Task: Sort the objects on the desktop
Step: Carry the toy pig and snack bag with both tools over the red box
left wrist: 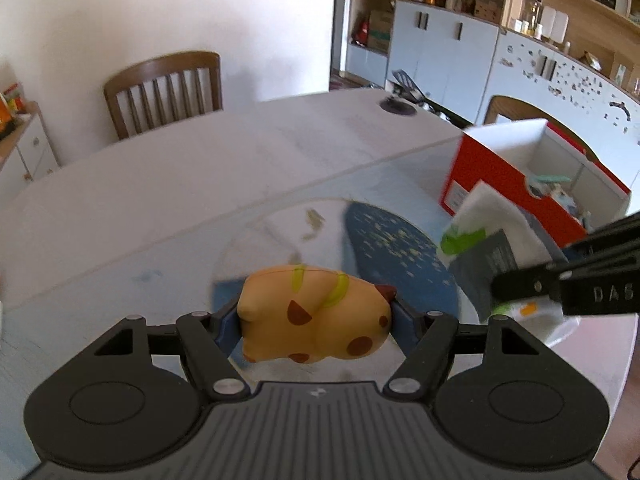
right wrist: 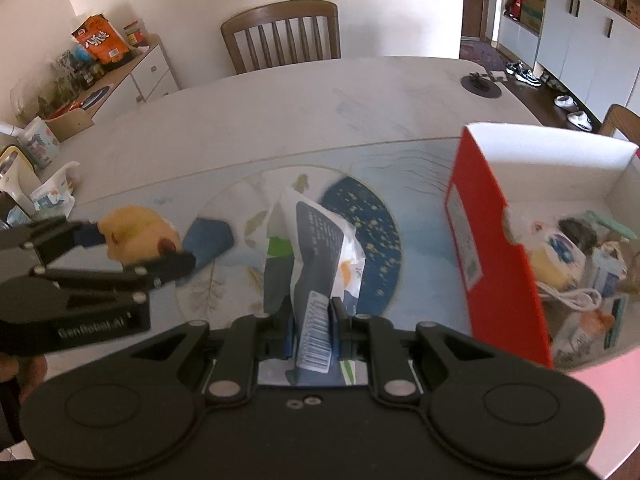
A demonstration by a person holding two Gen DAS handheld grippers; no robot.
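My left gripper [left wrist: 316, 322] is shut on a yellow spotted animal toy [left wrist: 316, 316] and holds it above the table mat; the toy also shows in the right wrist view [right wrist: 136, 236]. My right gripper [right wrist: 314, 320] is shut on a white, grey and green snack packet [right wrist: 316, 248], held above the mat; the packet shows in the left wrist view [left wrist: 484, 240]. An open red box [right wrist: 492, 248] with white inside stands to the right and holds several small items [right wrist: 568, 264]. It also shows in the left wrist view [left wrist: 500, 172].
A blue patterned mat [right wrist: 372, 224] covers the near part of the white table [right wrist: 280, 108]. A wooden chair [right wrist: 280, 32] stands at the far side. A bag and containers [right wrist: 44, 184] sit at the left edge. A round cable port [right wrist: 480, 82] is at the far right.
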